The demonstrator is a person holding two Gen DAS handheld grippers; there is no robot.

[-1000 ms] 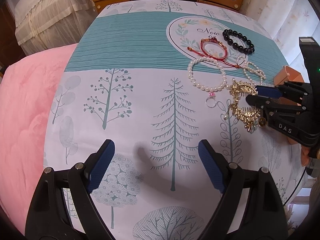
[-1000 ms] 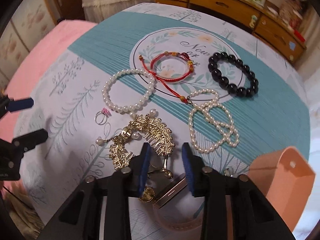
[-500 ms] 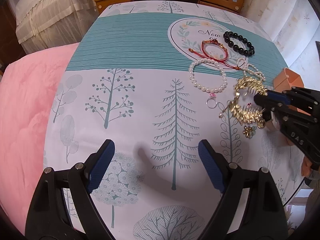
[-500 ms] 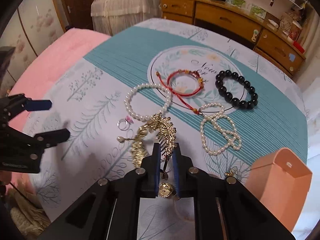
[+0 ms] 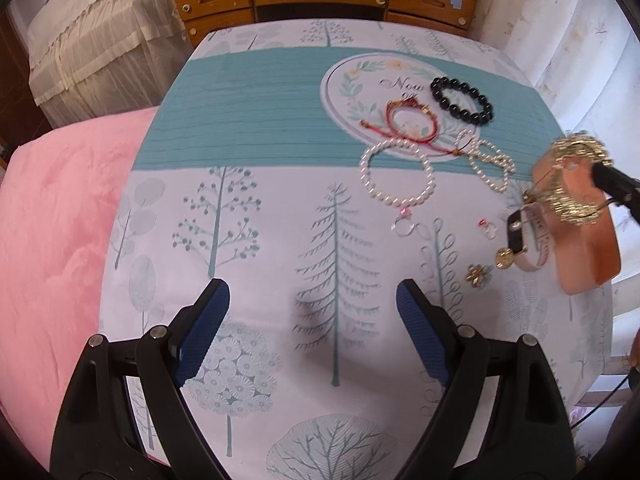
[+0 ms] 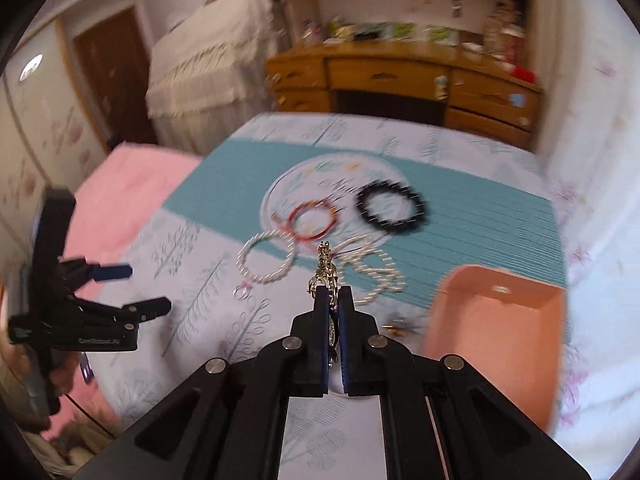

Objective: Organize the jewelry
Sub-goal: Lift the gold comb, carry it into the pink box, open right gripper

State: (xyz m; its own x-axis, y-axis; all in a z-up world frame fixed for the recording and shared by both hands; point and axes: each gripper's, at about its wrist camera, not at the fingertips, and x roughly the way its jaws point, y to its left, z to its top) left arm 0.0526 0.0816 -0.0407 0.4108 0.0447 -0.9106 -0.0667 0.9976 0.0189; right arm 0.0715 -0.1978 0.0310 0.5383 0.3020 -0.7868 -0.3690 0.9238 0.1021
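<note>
We have the gold hair comb (image 5: 576, 184) pinched in our right gripper (image 6: 333, 300), whose blue pads are pressed nearly together on it. In the right wrist view only a thin gilt edge of the comb stands up between the fingertips at about 12 o'clock from them. From the left wrist view the comb hangs in the air at roughly 3 o'clock in the frame, in front of the peach box (image 5: 588, 248), clear of the tablecloth (image 5: 280, 208); whether it is over the box opening or just beside it we cannot tell.

In the right wrist view the box sits open-topped at about 3 o'clock from our right fingertips, near them.

Still lying on the cloth in the left wrist view: a pearl bracelet (image 5: 396, 174), at about 10 o'clock from the comb, with a small ring (image 5: 403, 224) just below it; a red cord bracelet (image 5: 412, 124) and a black bead bracelet (image 5: 462, 94) farther toward 11 o'clock; a looped pearl strand (image 5: 490, 164) between those and the box; and a gold flower piece (image 5: 476, 274) at 7 o'clock from the comb.

Our left gripper (image 5: 312, 320) hovers low at 6 o'clock, jaws wide apart, with nothing between them.
</note>
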